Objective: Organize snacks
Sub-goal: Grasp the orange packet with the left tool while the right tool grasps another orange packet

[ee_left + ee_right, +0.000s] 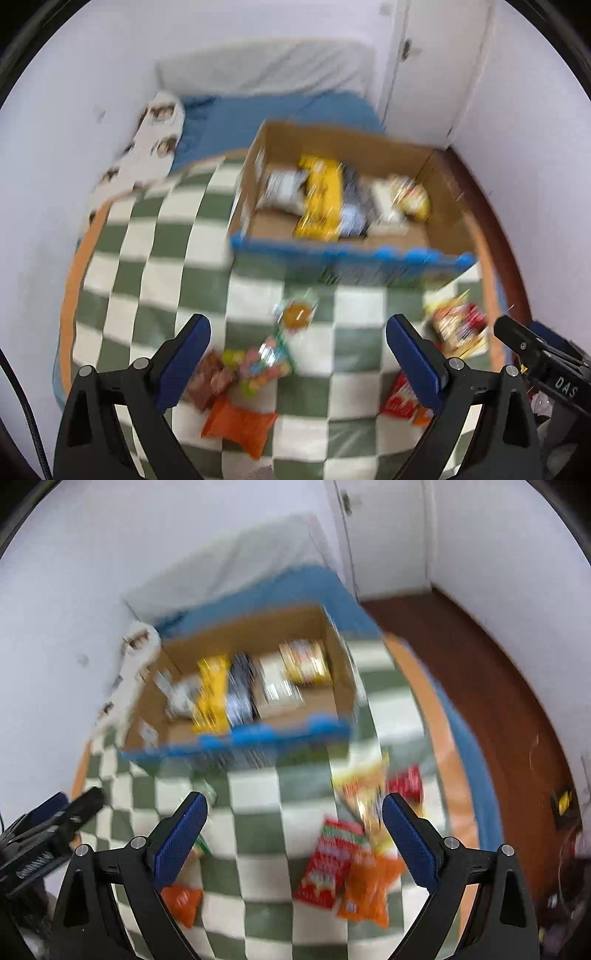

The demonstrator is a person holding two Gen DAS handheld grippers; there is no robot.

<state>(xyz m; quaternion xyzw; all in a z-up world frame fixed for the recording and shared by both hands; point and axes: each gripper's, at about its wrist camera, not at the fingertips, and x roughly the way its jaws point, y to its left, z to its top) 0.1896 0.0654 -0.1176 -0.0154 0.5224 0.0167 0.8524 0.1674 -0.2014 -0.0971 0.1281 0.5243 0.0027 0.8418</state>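
While both views blur, the left gripper point(297, 360) and right gripper point(293, 836) hang with fingers spread wide over loose snack packets point(325, 864) on the checkered blanket point(155, 266); the cardboard box point(347, 206) beyond holds packets lying lengthwise, front to back.

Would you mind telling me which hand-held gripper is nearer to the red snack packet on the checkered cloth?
Right. The right hand-held gripper hovers open almost over the red snack packet; the left hand-held gripper hangs open further to its left.
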